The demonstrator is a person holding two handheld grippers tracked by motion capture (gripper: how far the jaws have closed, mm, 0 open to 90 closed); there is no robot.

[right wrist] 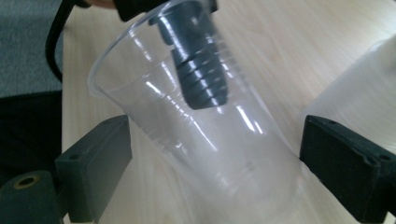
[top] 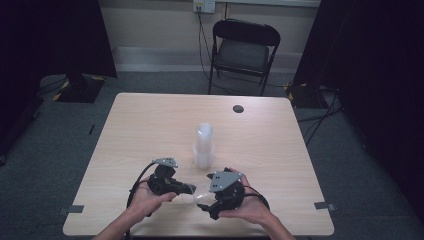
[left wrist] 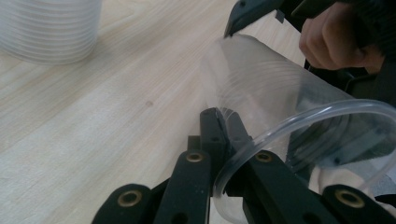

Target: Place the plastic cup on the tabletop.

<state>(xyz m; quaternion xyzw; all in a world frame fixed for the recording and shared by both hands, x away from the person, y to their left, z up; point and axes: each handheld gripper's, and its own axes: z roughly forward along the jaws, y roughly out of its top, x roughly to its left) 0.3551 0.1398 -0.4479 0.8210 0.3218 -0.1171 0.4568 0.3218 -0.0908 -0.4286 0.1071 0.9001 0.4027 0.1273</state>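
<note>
In the high view, a person is sitting at a pale wooden table [top: 150, 125] with both forearms coming in from the bottom edge, the left gripper [top: 186, 189] and the right gripper [top: 204, 206] facing each other close to the near edge. Between them a clear plastic cup [top: 196, 195] is lying on its side in the air, and just beyond the hands a stack of cups [top: 204, 146] is standing upright on the table; a black folding chair [top: 242, 52] is standing well behind the table. In the left gripper view, the two black jaws are standing closed on the rim of the clear plastic cup [left wrist: 280, 102], one jaw inside the wall and one outside, pinching it so that the cup is stretching away to the right, where the fingers [left wrist: 327, 39] of the other hand are showing; the stack of cups [left wrist: 49, 28] is sitting on the table at the upper left. In the right gripper view, the jaws are standing wide apart with the clear plastic cup [right wrist: 210, 135] tilted between them, the pads not pressing on its wall, while a ridged dark finger [right wrist: 198, 70] of the left gripper is reaching inside the cup's mouth at the top.
</note>
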